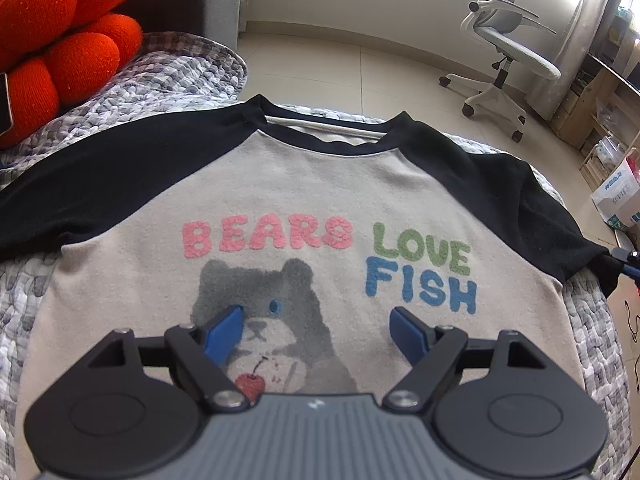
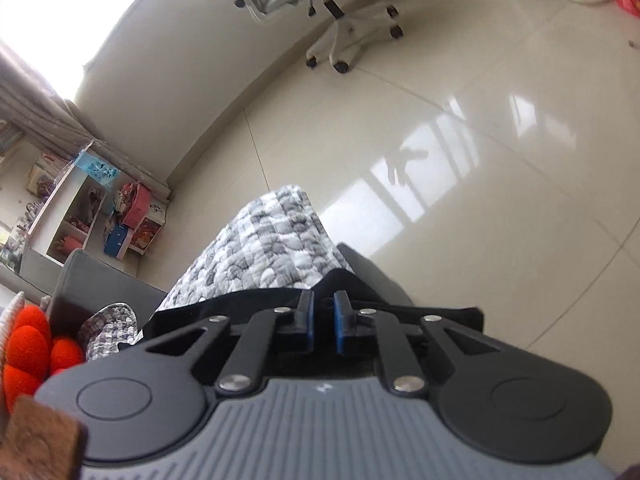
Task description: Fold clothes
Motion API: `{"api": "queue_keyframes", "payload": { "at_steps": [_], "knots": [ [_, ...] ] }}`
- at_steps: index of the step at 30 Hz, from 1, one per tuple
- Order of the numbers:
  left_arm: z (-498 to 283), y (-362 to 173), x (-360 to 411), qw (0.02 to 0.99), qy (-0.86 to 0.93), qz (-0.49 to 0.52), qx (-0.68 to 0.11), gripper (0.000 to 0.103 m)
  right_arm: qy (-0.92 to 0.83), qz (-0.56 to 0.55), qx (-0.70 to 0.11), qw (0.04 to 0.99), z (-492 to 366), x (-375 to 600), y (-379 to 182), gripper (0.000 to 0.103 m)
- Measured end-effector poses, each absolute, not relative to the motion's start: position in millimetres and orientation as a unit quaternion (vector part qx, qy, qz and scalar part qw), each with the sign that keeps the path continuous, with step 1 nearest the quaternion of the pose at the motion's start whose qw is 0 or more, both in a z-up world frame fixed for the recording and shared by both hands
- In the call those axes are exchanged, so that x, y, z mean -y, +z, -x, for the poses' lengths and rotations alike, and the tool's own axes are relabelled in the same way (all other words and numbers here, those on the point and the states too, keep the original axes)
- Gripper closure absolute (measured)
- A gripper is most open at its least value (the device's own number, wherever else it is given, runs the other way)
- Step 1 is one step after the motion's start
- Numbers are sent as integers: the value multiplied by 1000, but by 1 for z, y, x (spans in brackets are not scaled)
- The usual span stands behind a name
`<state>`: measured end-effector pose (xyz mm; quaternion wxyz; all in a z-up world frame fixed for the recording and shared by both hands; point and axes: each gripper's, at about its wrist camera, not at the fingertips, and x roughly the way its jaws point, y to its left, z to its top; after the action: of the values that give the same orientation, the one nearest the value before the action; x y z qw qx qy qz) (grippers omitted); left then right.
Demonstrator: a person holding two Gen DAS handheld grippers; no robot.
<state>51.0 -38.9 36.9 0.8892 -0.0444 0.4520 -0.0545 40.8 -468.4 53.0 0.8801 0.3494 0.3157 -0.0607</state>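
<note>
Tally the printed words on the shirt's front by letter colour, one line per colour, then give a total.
On the shirt:
Pink: 1, BEARS
Green: 1, LOVE
Blue: 1, FISH
Total: 3 words

Grey-and-white quilted cover (image 1: 168, 80) spread over a grey sofa (image 1: 192, 4), with a red-orange plush cushion (image 1: 60, 36) at the far left. White mesh office chair (image 1: 508, 48) on castors stands on glossy cream floor tiles (image 2: 480, 160) by the wall. Shelf unit (image 2: 68, 216) holding boxes sits under a curtain (image 2: 36, 108).
</note>
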Motion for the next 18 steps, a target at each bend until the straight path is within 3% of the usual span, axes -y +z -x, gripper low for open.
{"api": "queue_keyframes", "payload": {
  "at_steps": [5, 11, 18],
  "knots": [
    [-51, 37, 39, 889, -55, 44, -452, 22, -37, -272, -248, 929, -2, 454, 71, 91],
    [-49, 37, 42, 889, -56, 33, -452, 21, -32, -330, -308, 892, 11, 471, 23, 91],
    [-49, 36, 45, 890, -55, 20, -452, 20, -7, -375, -334, 865, 9, 481, 24, 83]
  ]
}}
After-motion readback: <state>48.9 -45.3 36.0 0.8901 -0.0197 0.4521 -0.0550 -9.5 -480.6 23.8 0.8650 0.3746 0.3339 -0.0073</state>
